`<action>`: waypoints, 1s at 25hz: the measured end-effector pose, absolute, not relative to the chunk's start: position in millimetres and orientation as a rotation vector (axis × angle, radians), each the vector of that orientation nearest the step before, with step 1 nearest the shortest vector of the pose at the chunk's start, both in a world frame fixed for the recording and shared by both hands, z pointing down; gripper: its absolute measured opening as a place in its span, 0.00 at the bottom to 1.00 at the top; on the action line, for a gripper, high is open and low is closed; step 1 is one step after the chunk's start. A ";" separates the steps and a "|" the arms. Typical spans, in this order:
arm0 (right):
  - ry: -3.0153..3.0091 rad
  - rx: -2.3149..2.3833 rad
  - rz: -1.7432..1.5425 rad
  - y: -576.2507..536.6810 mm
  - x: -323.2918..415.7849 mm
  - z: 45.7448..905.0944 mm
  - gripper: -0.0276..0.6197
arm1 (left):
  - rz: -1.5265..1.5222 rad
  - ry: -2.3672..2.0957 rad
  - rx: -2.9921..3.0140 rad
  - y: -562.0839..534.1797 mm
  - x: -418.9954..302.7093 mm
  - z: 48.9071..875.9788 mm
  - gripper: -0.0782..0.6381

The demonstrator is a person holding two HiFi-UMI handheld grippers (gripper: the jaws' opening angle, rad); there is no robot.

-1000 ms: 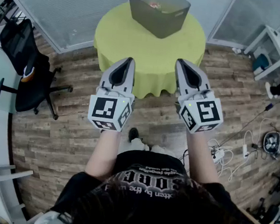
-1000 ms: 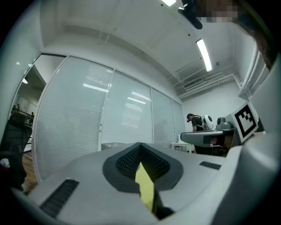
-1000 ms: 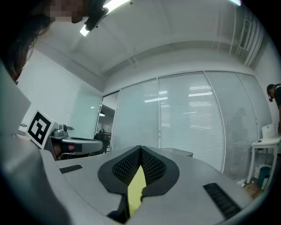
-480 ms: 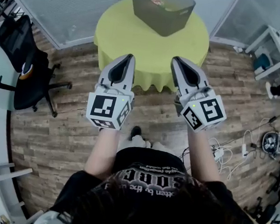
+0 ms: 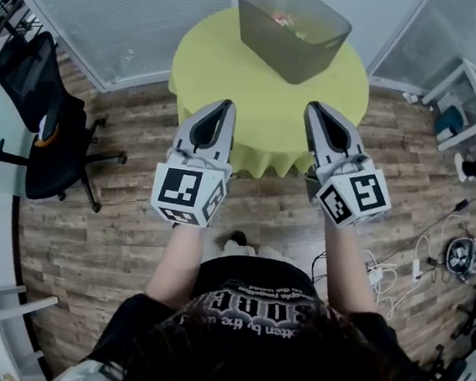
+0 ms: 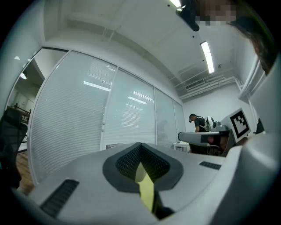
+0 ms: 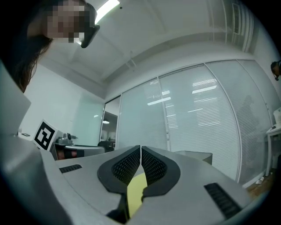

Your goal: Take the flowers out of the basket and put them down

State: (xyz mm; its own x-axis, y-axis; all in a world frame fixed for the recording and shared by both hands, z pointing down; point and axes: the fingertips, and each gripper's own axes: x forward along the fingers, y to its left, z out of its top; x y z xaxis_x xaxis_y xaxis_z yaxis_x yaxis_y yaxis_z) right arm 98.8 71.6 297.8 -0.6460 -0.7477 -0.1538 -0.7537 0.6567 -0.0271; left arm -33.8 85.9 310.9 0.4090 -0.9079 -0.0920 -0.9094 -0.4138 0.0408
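The left gripper (image 5: 224,106) has its two jaws pressed together at the tips, and nothing is between them; through the small gap lower behind the pads only the yellow-green cloth of the table (image 5: 217,65) shows. The right gripper (image 5: 315,108) is the same: its jaws are closed, tip against tip, and they hold nothing. Both grippers are held side by side in the air and touch no object. Their tips are over the near edge of the round table. The basket (image 5: 267,38), grey and with handle slots in its rim, stands on the far side of the table, in front of both grippers and well apart from them. The flowers (image 5: 283,18) lie inside the basket, seen only as small pale and reddish spots.
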 end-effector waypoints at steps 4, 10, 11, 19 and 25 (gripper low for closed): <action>2.709 -1.265 0.037 54.2 92.2 300.9 0.09 | 0.147 1.666 -2.644 70.1 -42.7 311.1 0.11; 2.681 -1.322 0.024 30.0 94.6 305.3 0.09 | 0.120 1.614 -2.686 51.6 -46.5 318.6 0.11; 2.674 -1.333 0.022 26.5 96.1 305.4 0.09 | 0.125 1.615 -2.686 48.3 -47.7 318.3 0.11; 2.671 -1.321 -0.029 -3.8 107.4 308.9 0.09 | 0.113 1.637 -2.677 15.2 -38.7 320.9 0.11; 2.665 -1.292 -0.058 -43.9 119.6 309.3 0.09 | 0.083 1.672 -2.633 -19.9 -31.0 316.6 0.11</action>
State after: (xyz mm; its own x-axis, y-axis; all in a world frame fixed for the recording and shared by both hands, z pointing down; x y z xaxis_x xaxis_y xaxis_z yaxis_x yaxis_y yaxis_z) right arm 119.6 -43.9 309.3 -0.6066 -0.7819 -0.1439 -0.7749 0.6219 -0.1129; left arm -31.0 -19.9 316.6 0.4244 -0.9037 -0.0565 -0.9048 -0.4256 0.0106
